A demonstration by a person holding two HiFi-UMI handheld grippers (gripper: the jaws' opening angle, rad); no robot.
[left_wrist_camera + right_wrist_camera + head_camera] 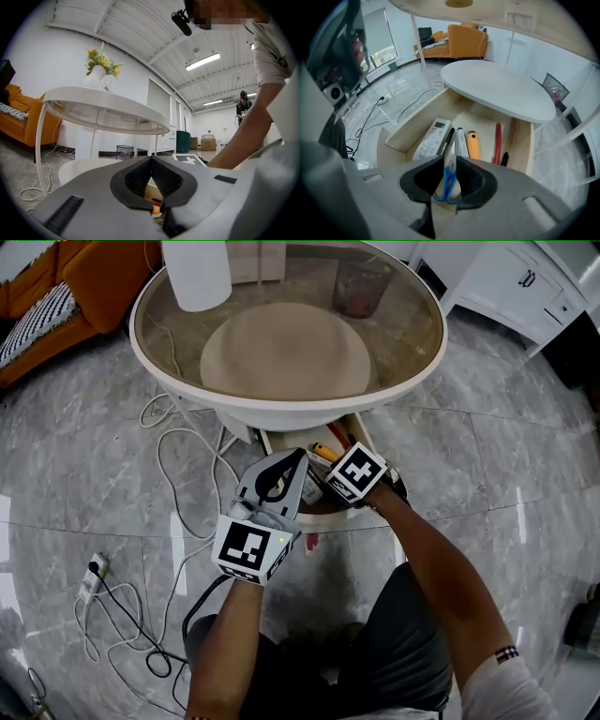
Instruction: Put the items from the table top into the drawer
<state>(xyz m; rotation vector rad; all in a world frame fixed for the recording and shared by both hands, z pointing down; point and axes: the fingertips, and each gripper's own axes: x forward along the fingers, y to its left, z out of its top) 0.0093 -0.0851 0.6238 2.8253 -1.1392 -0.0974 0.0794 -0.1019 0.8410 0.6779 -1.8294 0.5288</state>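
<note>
**Blue Scissors Set Loose Over the Pulled-Out Drawer**

The drawer (408, 119) is the biggest thing. It is judged to be stiff and a bit heavy, so it is best pushed at its front edge. The remote (432, 139) is likely light and hard with a smooth shell, so it should be taken across its two long sides. The white marker (461, 140), the orange-handled tool (473, 145), the red pen (498, 140) and the black pen (449, 138) are thought to be light, stiff and round. They may roll, so each is best pinched at its middle. The scissors (448, 180) are the smallest thing. They are judged to be thin, light and hard. They could twist if pinched by the blades, so they are better held across the loops.

The scissors are found at the near end of the drawer, between the jaws of the right gripper (450, 158). These jaws are spread apart and are not seen to press on the scissors, so the scissors are judged to be released. The left gripper (150, 158) is held level beside the drawer, clenched tip to tip, with nothing in it.

The drawer is made of pale wood and is pulled out under the round white table (281, 413). The remote is white, with rows of pale buttons and a small screen. The marker is white with a dark tip. The scissors have bright blue loops, and their blades are mostly hidden by the jaws.
</note>
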